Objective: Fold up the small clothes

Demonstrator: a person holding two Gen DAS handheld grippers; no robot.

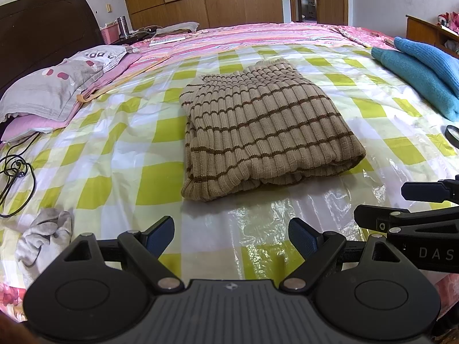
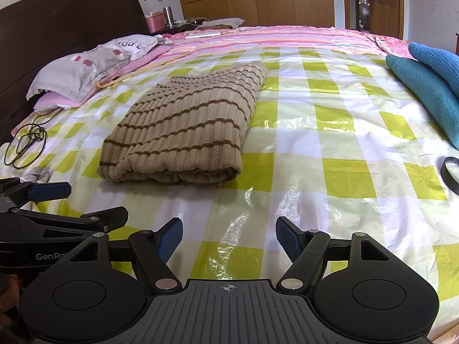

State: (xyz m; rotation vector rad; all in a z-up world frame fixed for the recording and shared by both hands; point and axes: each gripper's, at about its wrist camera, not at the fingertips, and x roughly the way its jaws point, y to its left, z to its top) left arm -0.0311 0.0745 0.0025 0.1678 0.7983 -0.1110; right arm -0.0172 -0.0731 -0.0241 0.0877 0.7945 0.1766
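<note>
A beige ribbed sweater with thin brown stripes lies folded into a thick rectangle on the green-and-white checked plastic sheet that covers the bed. It also shows in the right wrist view, left of centre. My left gripper is open and empty, held a little short of the sweater's near edge. My right gripper is open and empty, to the right of the sweater and nearer than it. The right gripper's fingers show at the right edge of the left wrist view.
Two blue folded knits lie at the right. A grey pillow and a dark headboard are at the left. A black cable and a grey crumpled cloth lie near left. A black ring lies at the right edge.
</note>
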